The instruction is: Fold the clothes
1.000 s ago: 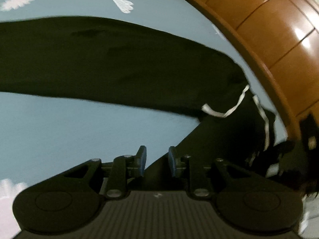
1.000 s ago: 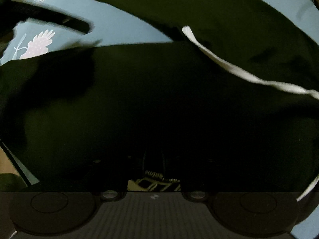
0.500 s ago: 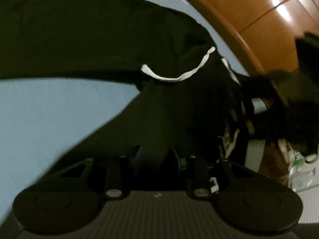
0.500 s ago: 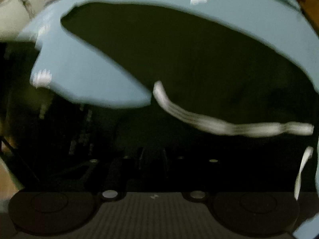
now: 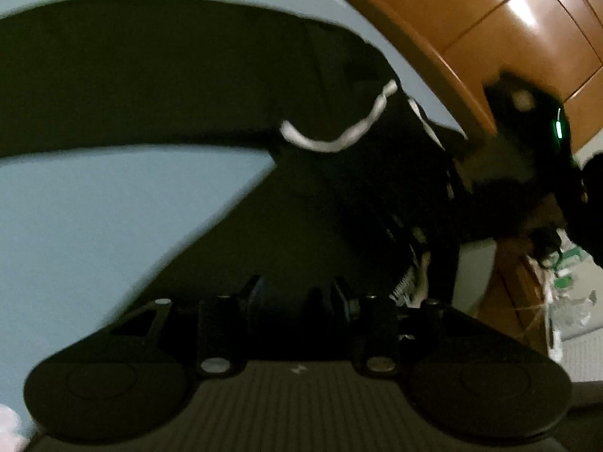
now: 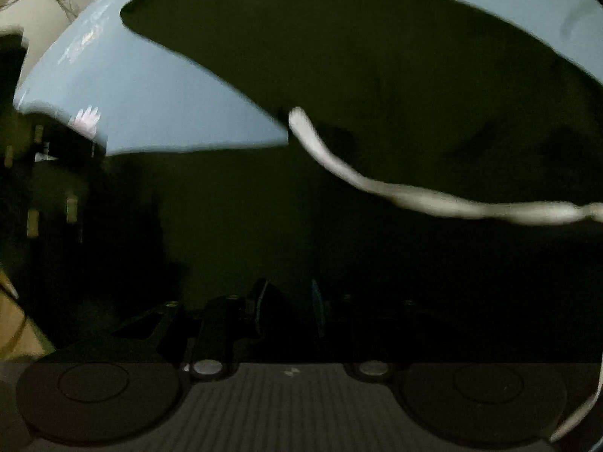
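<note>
A black garment [image 5: 150, 75] with a white drawstring [image 5: 339, 139] lies spread on a light blue sheet [image 5: 94, 207]. My left gripper [image 5: 298, 293] hovers low over the garment's near part, its jaws apart with only dark cloth showing behind the gap. In the right wrist view the same garment [image 6: 339, 56] fills most of the picture and the drawstring [image 6: 414, 196] curls across it. My right gripper [image 6: 289, 309] is opening, its blue pads [image 6: 262, 309] apart. Black cloth lies right beneath them, and I see no fold pinched between them.
A brown wooden board [image 5: 490, 19] curves along the bed's far right side. A dark device with a green light [image 5: 557, 128] hangs near it, above the garment's edge. Pale clutter [image 5: 565, 290] lies off the bed at the right. The sheet [image 6: 150, 105] ends at the left.
In the right wrist view, the cloth that hid my right fingers has dropped away and the pads now show, apart. The left view has swung over the garment, and a dark device has entered at right.
</note>
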